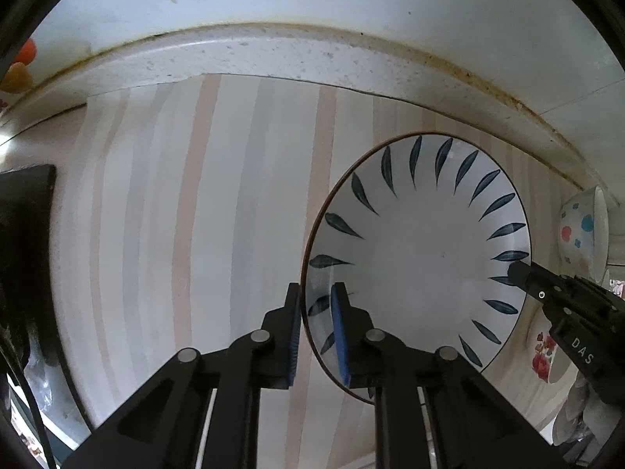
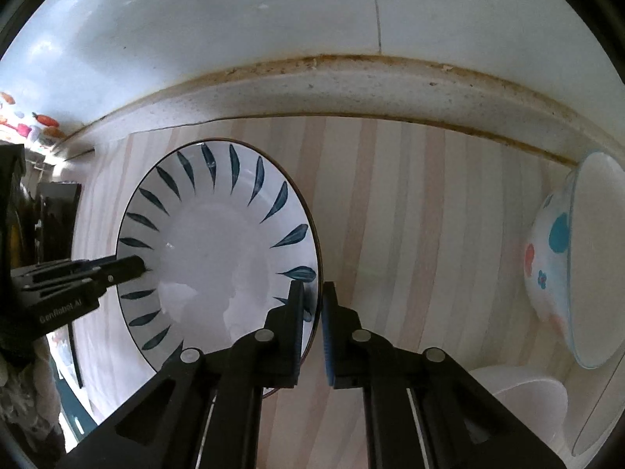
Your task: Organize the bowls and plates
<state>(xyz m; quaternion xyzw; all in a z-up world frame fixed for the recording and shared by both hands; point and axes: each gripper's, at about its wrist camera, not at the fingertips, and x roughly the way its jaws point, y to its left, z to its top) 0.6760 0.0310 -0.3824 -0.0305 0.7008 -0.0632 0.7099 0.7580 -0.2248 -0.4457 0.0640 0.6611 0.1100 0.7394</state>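
Observation:
A white plate with blue leaf marks (image 1: 418, 250) lies over the striped mat (image 1: 195, 234); it also shows in the right wrist view (image 2: 218, 250). My left gripper (image 1: 316, 301) is shut on the plate's left rim. My right gripper (image 2: 312, 301) is shut on the plate's right rim; its tip shows in the left wrist view (image 1: 523, 273). The left gripper's tip shows at the plate's left side in the right wrist view (image 2: 125, 267). A white bowl with coloured spots (image 2: 566, 258) stands to the right, also seen in the left wrist view (image 1: 582, 230).
A raised counter ledge (image 1: 273, 54) and a tiled wall (image 2: 234, 39) run along the back. A plain white bowl (image 2: 523, 394) and a flowered dish (image 1: 547, 351) sit at the lower right. A dark object (image 1: 23, 211) stands at the left.

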